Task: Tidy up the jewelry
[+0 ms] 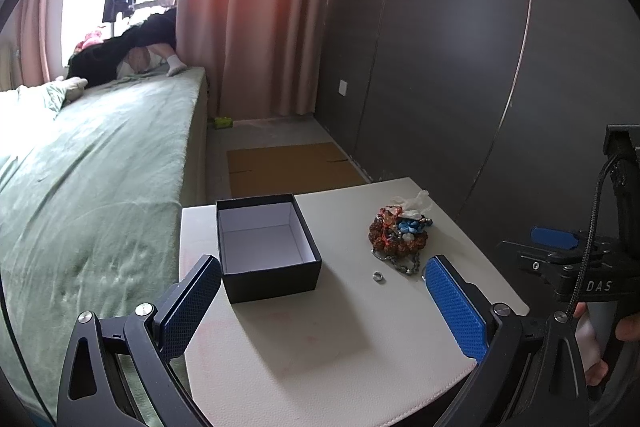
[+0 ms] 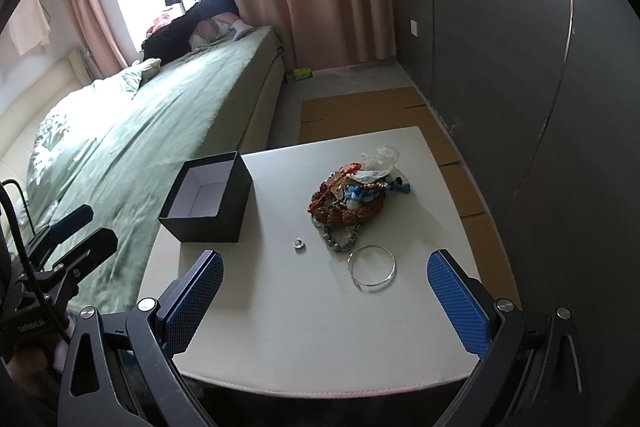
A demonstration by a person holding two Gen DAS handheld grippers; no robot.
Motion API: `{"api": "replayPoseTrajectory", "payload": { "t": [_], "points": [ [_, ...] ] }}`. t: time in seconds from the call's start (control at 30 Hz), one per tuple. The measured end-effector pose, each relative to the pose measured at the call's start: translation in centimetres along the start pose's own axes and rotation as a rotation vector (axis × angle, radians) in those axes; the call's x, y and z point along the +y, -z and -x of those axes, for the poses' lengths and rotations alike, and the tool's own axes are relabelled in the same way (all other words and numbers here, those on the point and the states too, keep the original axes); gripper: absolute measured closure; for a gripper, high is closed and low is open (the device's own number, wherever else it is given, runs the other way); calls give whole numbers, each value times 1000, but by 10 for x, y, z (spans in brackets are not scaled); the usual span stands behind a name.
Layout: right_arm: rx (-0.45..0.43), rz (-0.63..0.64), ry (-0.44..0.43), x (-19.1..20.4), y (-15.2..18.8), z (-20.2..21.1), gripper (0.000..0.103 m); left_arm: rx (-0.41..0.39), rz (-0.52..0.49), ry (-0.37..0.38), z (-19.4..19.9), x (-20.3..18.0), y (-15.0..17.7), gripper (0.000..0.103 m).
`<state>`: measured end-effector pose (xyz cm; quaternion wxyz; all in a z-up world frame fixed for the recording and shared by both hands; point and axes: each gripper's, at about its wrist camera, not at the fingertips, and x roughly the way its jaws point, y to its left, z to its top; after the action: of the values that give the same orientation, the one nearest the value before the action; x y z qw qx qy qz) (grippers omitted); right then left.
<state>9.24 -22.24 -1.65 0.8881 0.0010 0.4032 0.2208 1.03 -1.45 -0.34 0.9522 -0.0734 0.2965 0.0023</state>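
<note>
An open black box (image 1: 266, 247) with a white empty inside stands on the left of a white table (image 1: 320, 347); it also shows in the right wrist view (image 2: 208, 201). A heap of bead bracelets and chains (image 1: 398, 233) lies to its right, also in the right wrist view (image 2: 352, 197). A small silver ring (image 1: 378, 275) (image 2: 298, 243) lies in front of the heap. A thin silver bangle (image 2: 372, 268) lies nearer. My left gripper (image 1: 320, 301) is open above the table's near part. My right gripper (image 2: 326, 301) is open, with the bangle just ahead.
A bed with a green cover (image 1: 88, 167) runs along the table's left side. A dark grey panelled wall (image 1: 460, 67) stands to the right. Flattened cardboard (image 1: 288, 163) lies on the floor beyond the table. Crumpled clear plastic (image 2: 378, 163) sits behind the heap.
</note>
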Motion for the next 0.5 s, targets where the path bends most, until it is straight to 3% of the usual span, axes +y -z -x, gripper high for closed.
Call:
{"api": "replayPoseTrajectory", "payload": {
  "t": [0.5],
  "points": [
    [0,-37,-6,-3,-3,-2,0,10,4,13,-10,-2,-4,1]
  ]
}}
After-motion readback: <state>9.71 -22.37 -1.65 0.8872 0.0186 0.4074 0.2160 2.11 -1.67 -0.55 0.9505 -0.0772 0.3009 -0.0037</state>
